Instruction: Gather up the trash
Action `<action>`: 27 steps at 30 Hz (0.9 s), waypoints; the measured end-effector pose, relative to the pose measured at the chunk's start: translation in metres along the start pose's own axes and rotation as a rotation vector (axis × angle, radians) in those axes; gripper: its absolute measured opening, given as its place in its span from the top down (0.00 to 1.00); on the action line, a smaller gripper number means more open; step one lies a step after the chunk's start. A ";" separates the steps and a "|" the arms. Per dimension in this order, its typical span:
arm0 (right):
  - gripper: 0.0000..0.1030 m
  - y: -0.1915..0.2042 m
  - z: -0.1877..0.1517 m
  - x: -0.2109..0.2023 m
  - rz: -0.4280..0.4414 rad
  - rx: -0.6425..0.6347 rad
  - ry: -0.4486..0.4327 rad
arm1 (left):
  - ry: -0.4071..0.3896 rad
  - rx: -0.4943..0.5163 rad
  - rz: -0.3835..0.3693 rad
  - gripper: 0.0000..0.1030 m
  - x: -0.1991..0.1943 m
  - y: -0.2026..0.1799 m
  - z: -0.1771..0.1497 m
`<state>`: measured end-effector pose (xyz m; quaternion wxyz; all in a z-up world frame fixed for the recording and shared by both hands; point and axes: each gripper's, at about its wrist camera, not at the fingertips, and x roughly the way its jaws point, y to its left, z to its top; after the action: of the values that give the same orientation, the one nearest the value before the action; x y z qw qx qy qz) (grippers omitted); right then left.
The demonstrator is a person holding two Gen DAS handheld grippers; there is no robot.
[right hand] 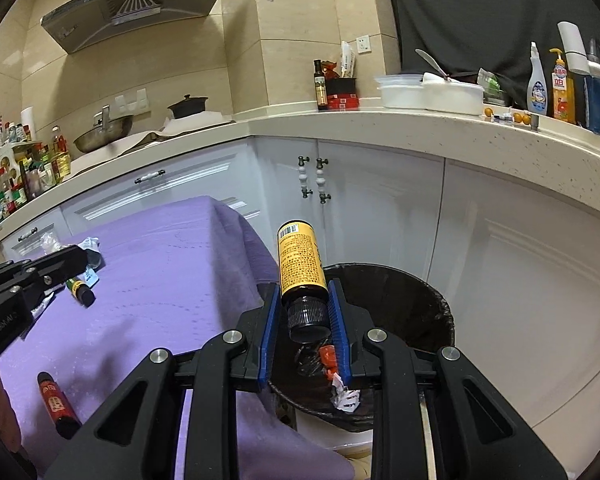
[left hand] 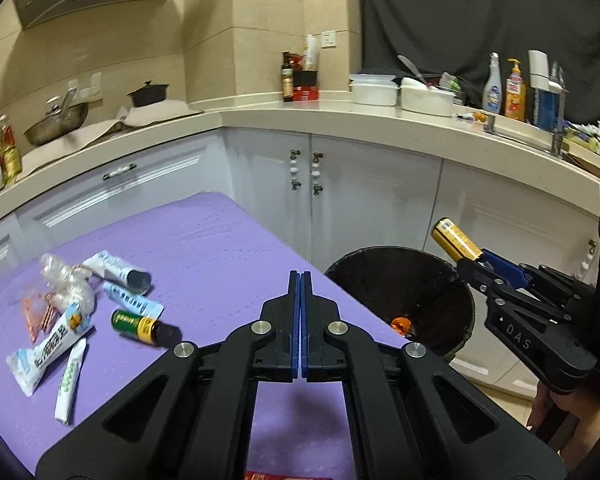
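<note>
- Disposal step, I judge: right gripper [right hand: 306, 316] clamps the yellow bottle [right hand: 301, 264] by its black cap, above the bin [right hand: 440, 312] off the table's [left hand: 220, 248] right edge.
- Next move calls for opening those jaws over the bin.
- Left gripper [left hand: 301, 280] is closed and empty; tubes [left hand: 52, 344] and a green bottle [left hand: 134, 325] lie near the table's left edge.

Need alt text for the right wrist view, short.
The right tongs grip a yellow-labelled bottle by its black cap end, above the dark trash bin beside a purple-covered table. The left tongs reach in at left near a green bottle.
</note>
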<state>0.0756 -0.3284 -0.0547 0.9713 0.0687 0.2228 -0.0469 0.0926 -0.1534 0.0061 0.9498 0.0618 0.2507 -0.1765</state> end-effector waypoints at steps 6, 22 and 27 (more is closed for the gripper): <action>0.75 0.004 -0.009 -0.001 0.024 0.004 0.016 | 0.061 -0.058 0.031 0.93 -0.009 0.017 -0.013; 0.75 0.015 -0.034 -0.023 0.052 -0.008 0.041 | 0.106 -0.067 0.083 0.48 -0.036 0.015 -0.056; 0.75 0.014 -0.038 -0.028 0.052 -0.004 0.047 | 0.139 -0.051 0.074 0.47 -0.033 0.009 -0.066</action>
<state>0.0358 -0.3071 -0.0751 0.9669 0.0735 0.2437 -0.0194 0.0394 -0.1217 -0.0344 0.9373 0.0591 0.3179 -0.1303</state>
